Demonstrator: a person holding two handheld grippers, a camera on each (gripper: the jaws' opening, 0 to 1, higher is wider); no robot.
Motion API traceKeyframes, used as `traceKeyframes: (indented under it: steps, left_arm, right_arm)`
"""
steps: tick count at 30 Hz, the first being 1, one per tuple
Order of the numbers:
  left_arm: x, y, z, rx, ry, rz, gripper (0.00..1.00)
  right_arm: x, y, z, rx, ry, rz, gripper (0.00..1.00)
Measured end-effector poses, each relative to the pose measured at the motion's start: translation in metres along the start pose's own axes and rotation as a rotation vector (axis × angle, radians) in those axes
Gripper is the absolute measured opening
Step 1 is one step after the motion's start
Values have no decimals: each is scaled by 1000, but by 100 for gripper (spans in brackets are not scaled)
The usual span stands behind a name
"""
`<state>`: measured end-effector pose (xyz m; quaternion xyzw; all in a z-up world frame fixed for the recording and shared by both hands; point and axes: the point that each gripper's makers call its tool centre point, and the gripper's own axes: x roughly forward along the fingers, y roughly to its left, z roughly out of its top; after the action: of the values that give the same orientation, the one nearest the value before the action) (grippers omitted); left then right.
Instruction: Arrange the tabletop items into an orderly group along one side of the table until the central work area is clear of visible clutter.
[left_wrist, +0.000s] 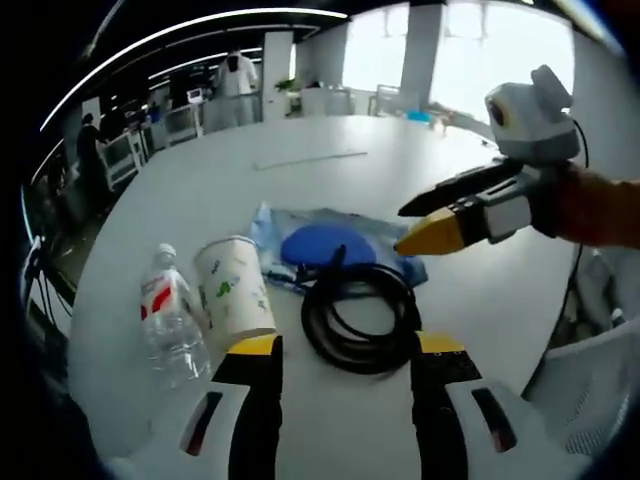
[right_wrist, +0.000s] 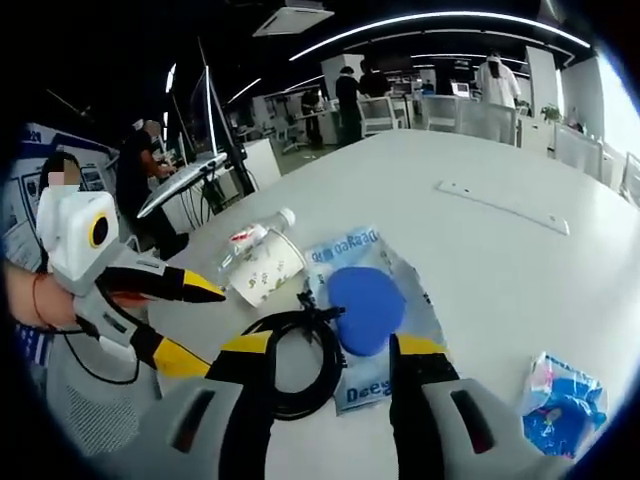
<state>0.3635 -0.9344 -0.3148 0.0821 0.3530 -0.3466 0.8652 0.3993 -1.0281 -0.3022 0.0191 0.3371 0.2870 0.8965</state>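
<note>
So from the left gripper view, going left to right on the white table (left_wrist: 330, 150): a clear water bottle (left_wrist: 168, 320) lying down, a paper cup (left_wrist: 236, 290) right beside it, then a coiled black cable (left_wrist: 360, 318) overlapping the edge of a clear bag with a blue disc (left_wrist: 328, 245). The left gripper (left_wrist: 345, 350) has its jaws spread wide, nothing in them, straddling the cable coil. The right gripper (left_wrist: 425, 225) comes in from the right, jaws parted and empty, above the bag. In the right gripper view there's also a small blue packet (right_wrist: 562, 400) well off to the right.
</note>
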Motion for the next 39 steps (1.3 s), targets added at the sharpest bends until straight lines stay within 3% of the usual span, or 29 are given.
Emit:
traceKeyframes:
  steps: [22, 39]
  left_arm:
    - [19, 5, -13, -132, 34, 23, 42]
    - [29, 7, -18, -156, 63, 27, 36]
  right_arm:
    - [22, 3, -20, 17, 70, 24, 34]
    - [31, -2, -27, 22, 102, 30, 30]
